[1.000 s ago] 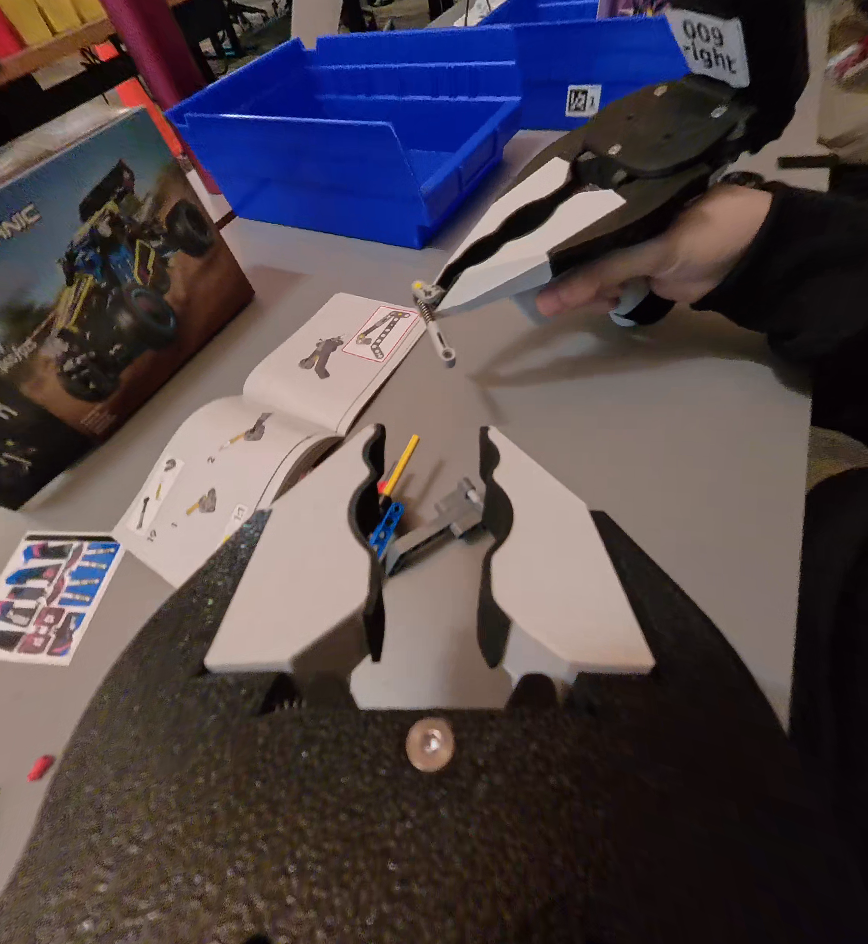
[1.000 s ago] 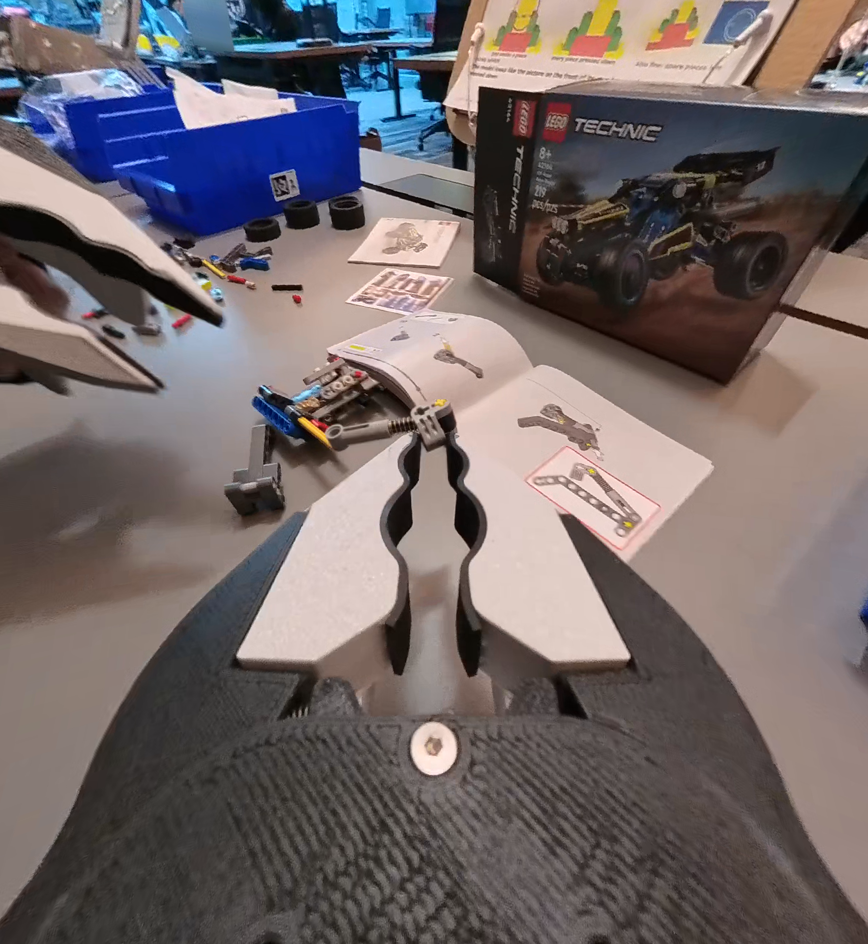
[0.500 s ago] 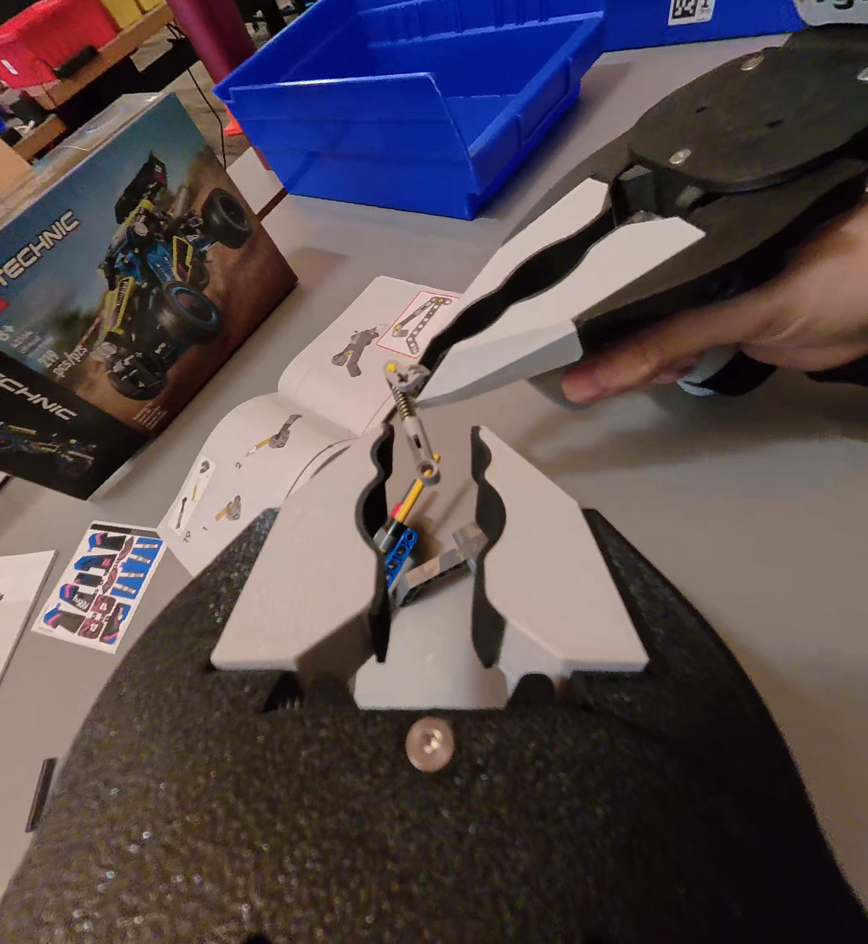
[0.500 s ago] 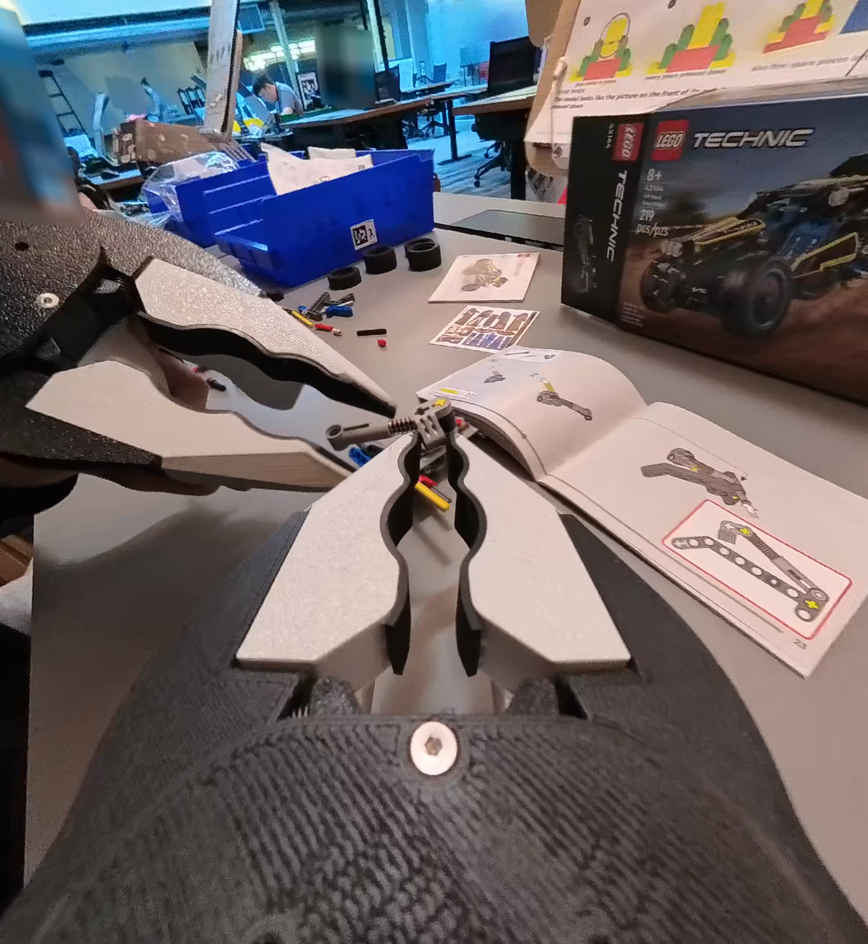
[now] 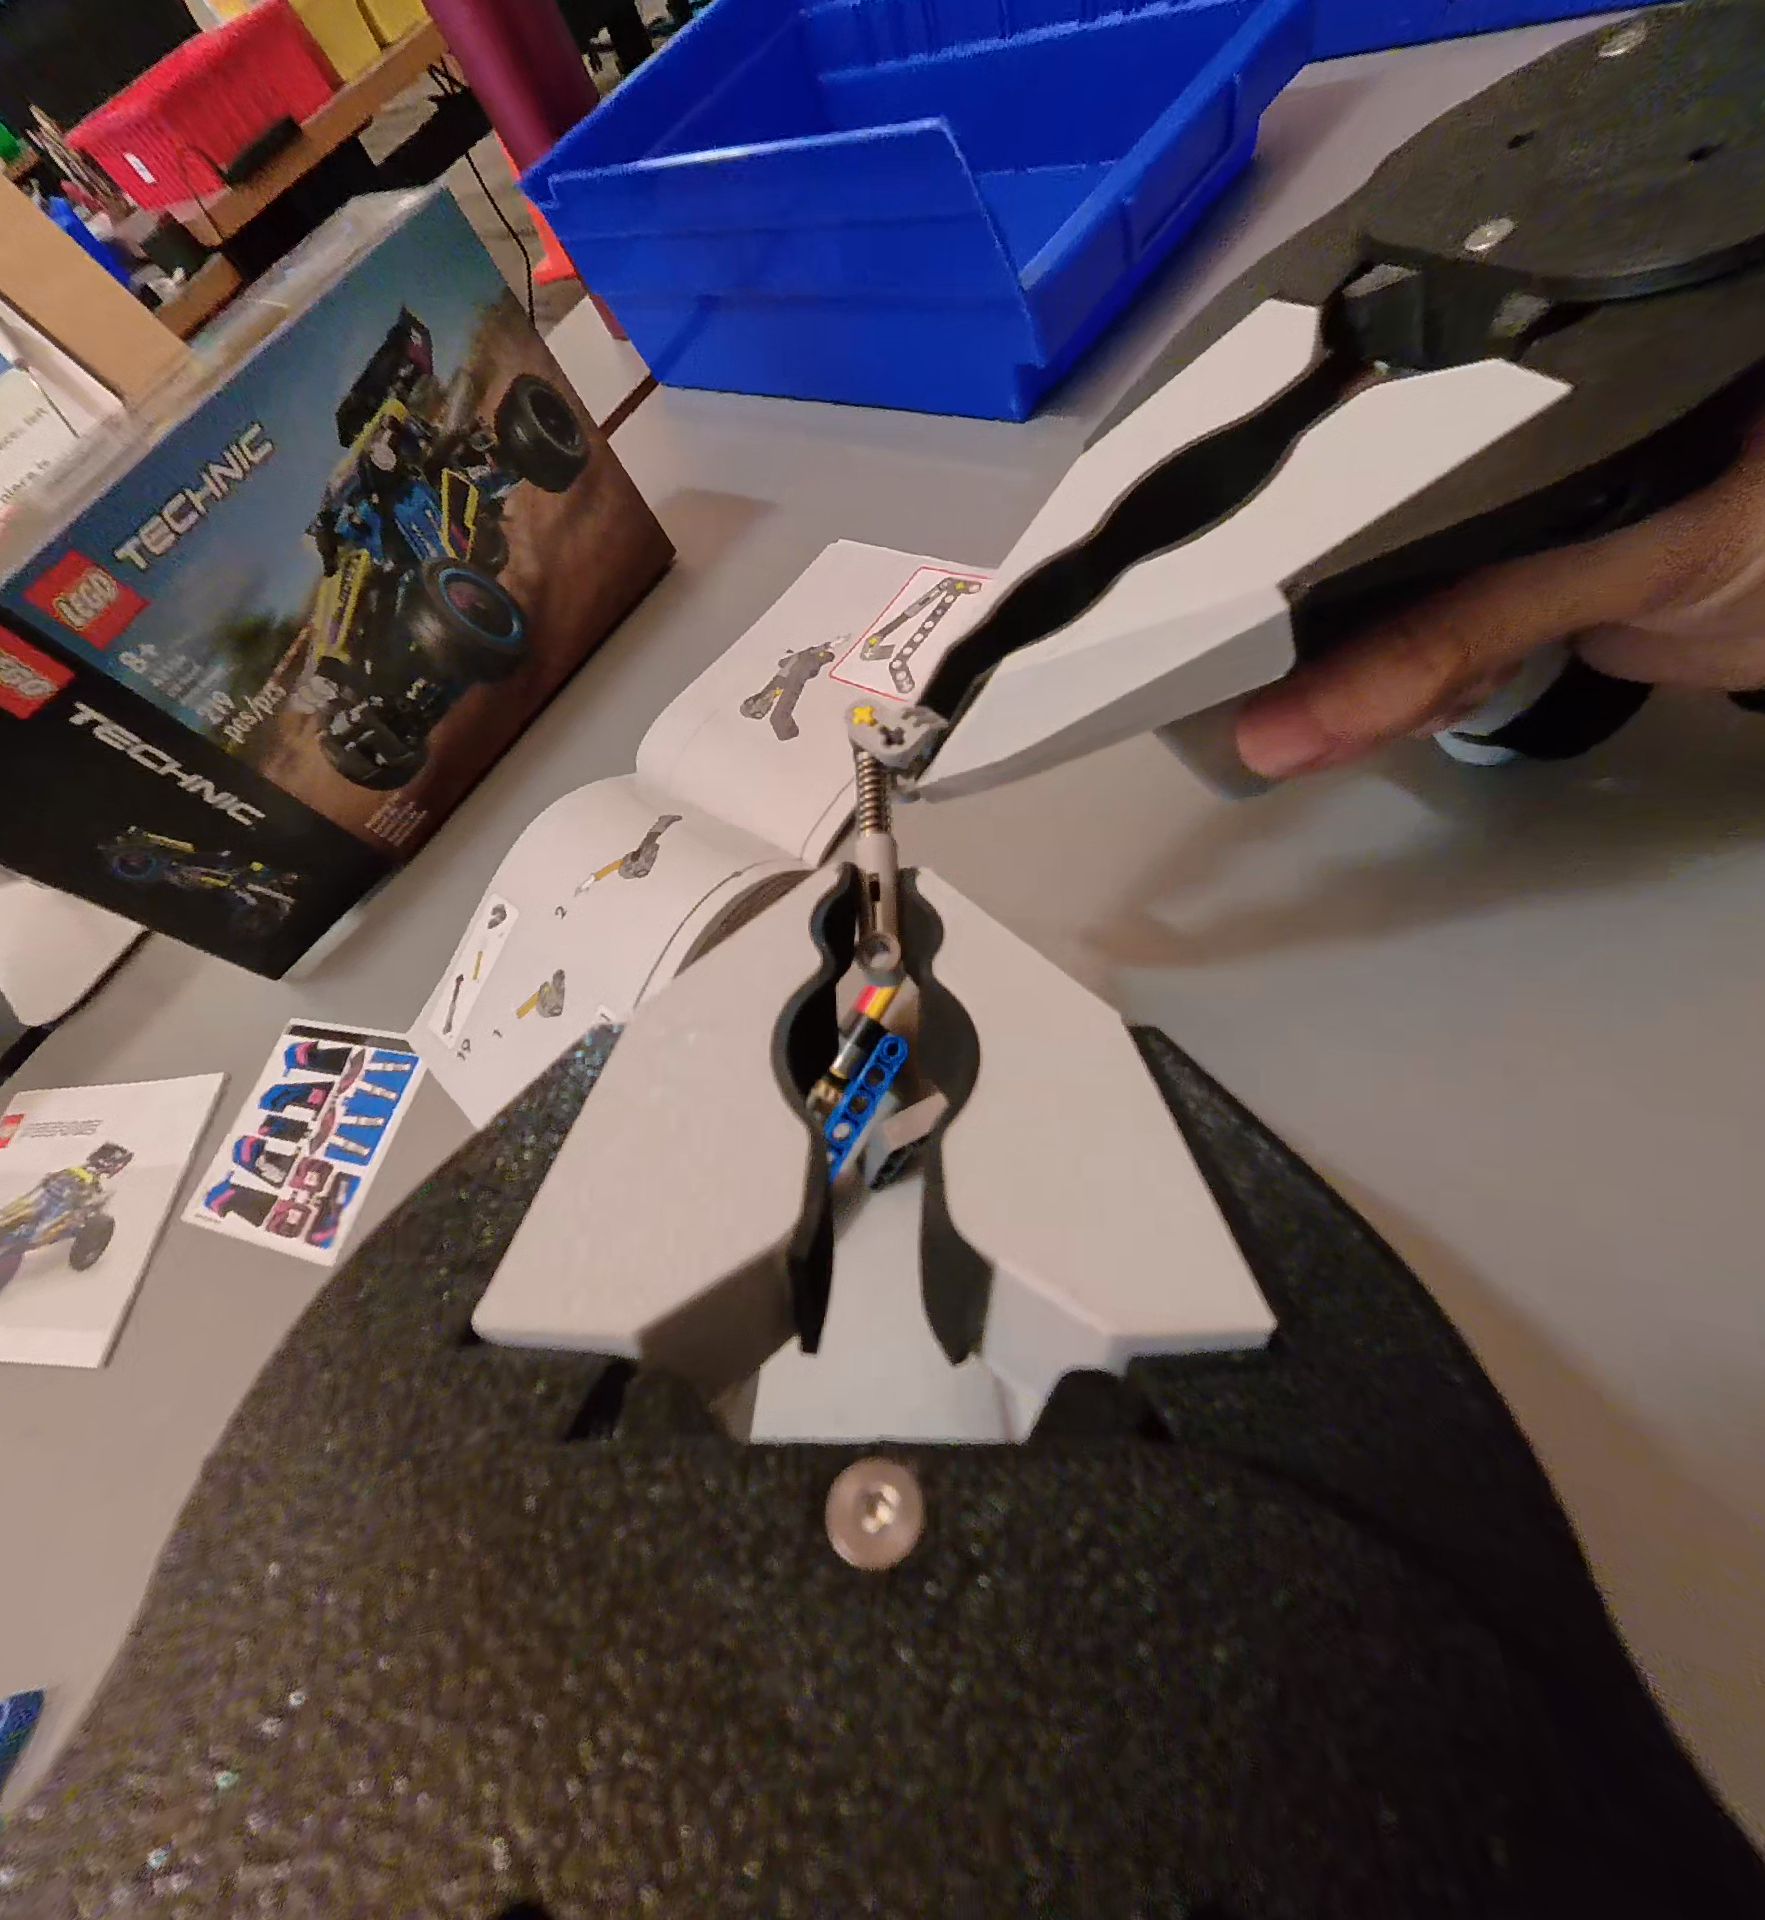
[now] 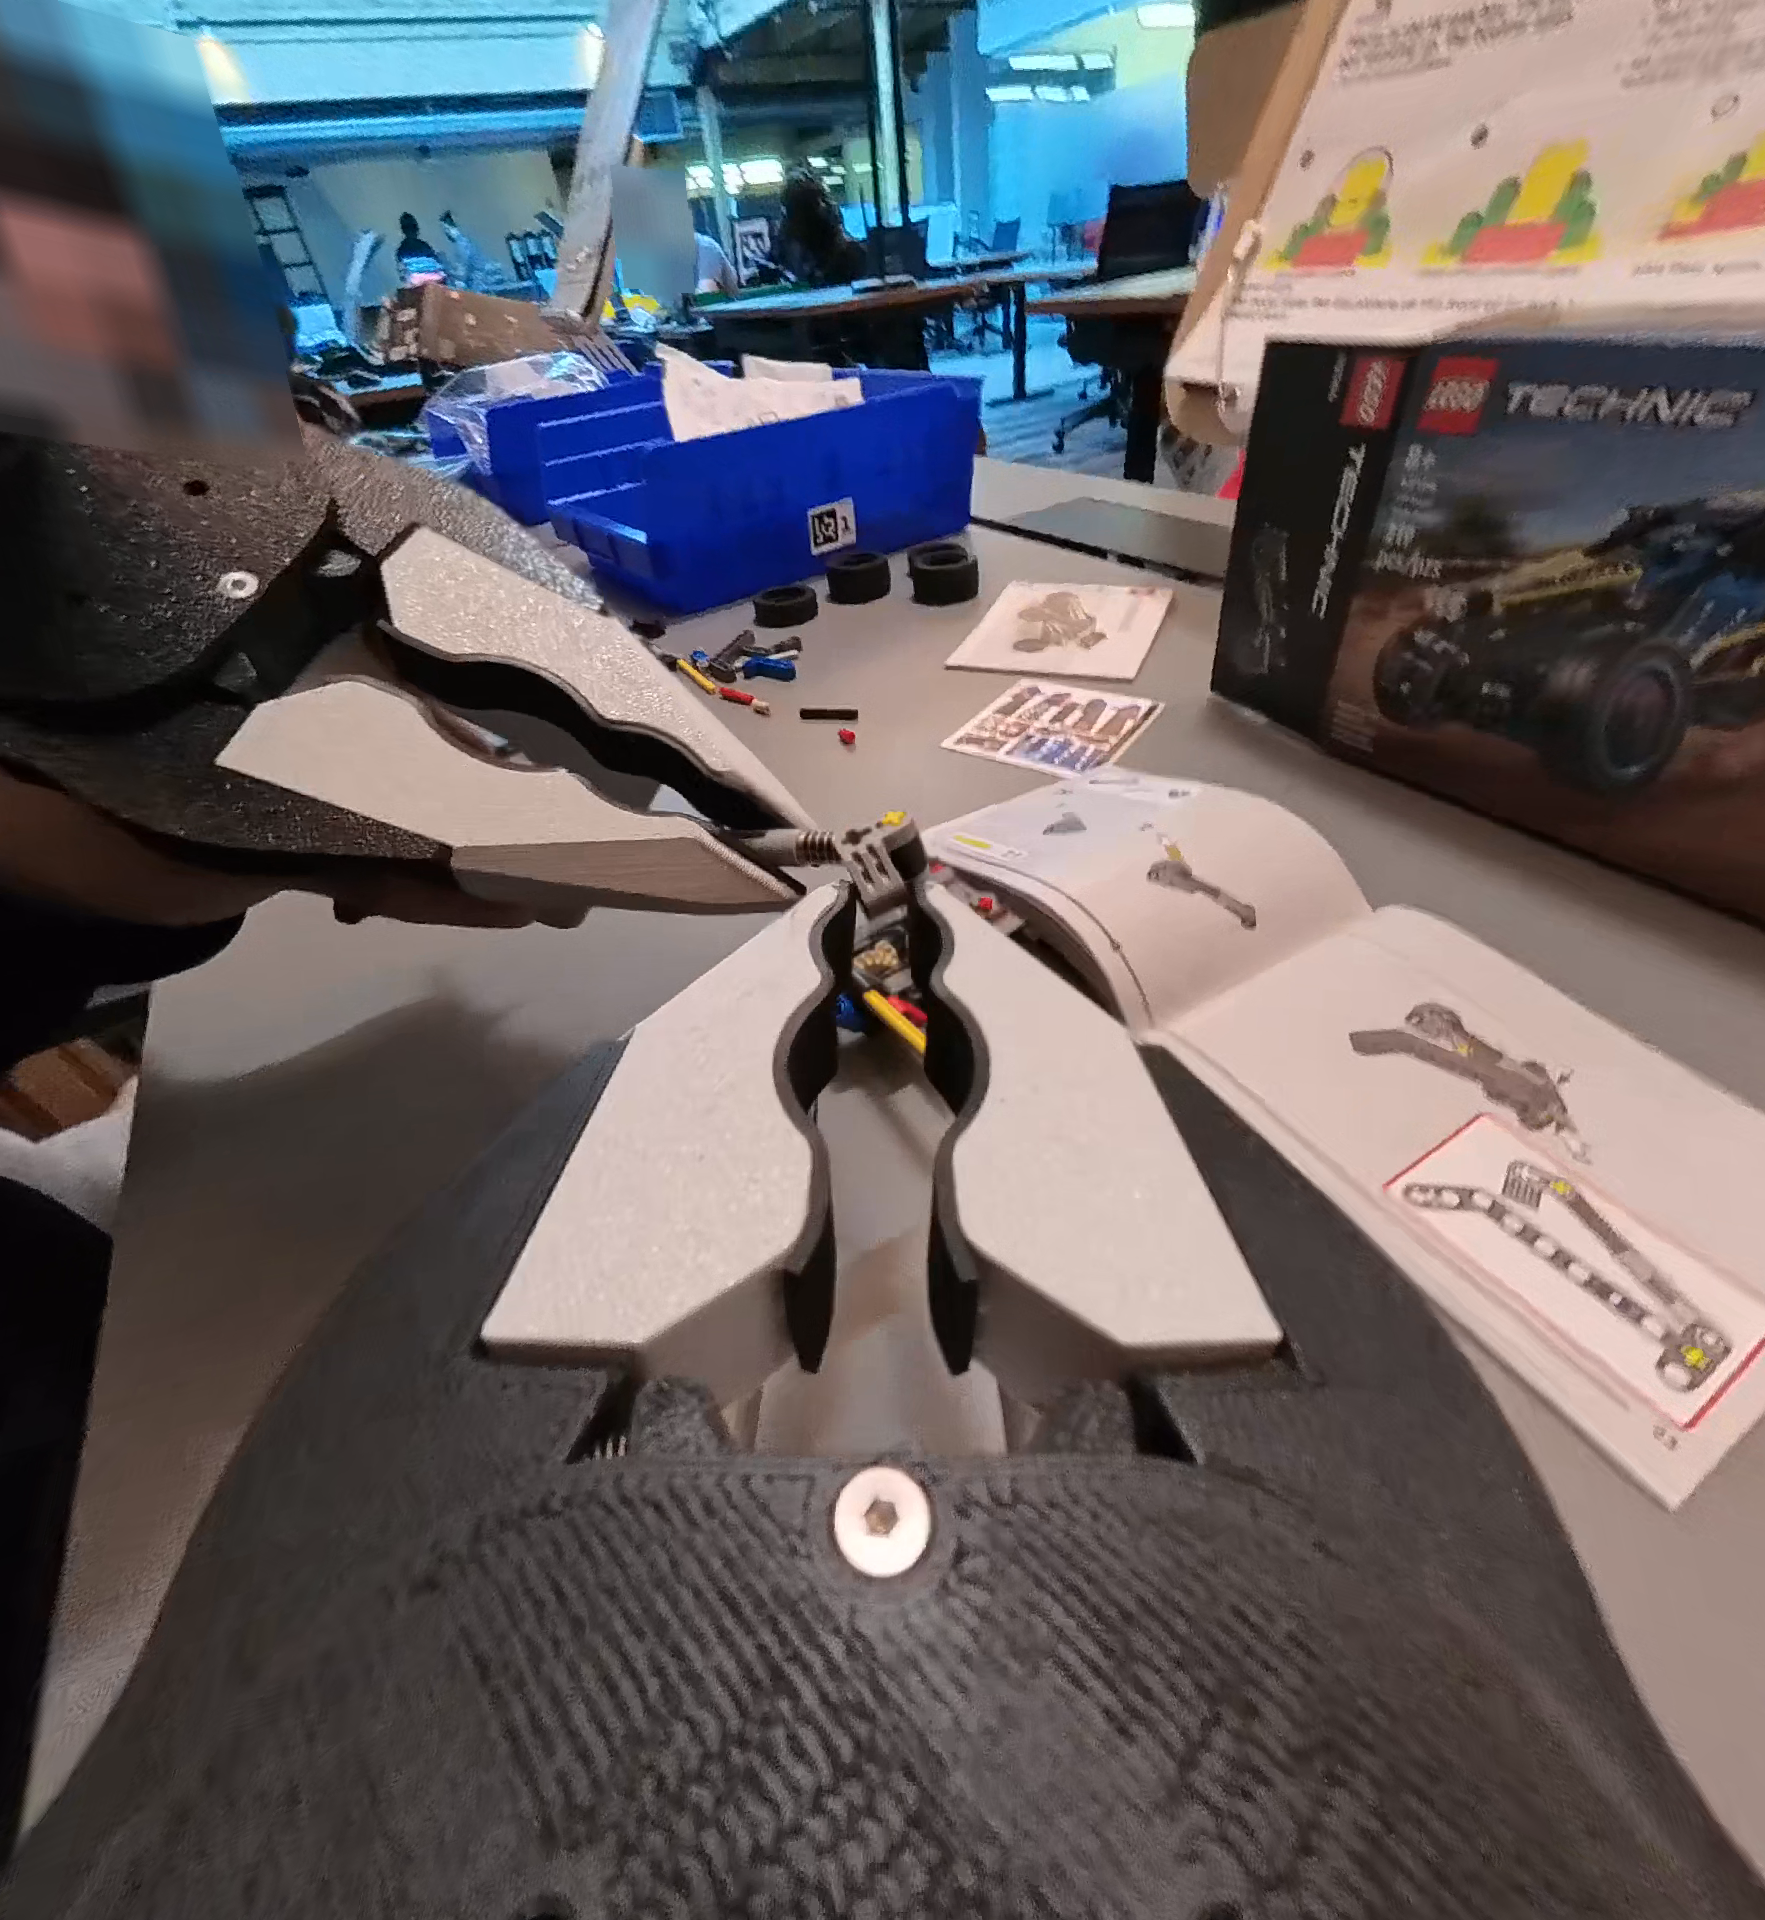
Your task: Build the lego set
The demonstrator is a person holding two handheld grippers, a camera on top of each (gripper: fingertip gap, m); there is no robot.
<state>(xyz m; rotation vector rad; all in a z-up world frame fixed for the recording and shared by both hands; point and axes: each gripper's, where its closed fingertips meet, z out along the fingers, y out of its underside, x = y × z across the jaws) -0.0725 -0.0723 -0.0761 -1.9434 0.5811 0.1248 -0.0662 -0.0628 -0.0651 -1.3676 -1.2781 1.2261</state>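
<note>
Both grippers on one grey shock absorber (image 5: pixel 878 821).
Right gripper (image 6: pixel 876 902) clamps its head; left gripper (image 5: pixel 876 885) grips its shaft, above the tabletop (image 5: pixel 1377 1018).

Three black tyres (image 6: pixel 862 585), two blue bins (image 6: pixel 753 488), one set box (image 6: pixel 1543 582), two booklets (image 6: pixel 1377 1039).

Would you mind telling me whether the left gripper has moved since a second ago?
Yes. In the right wrist view the left gripper has come in from the left toward the open booklet, and its tips now close around the shock absorber.
</note>
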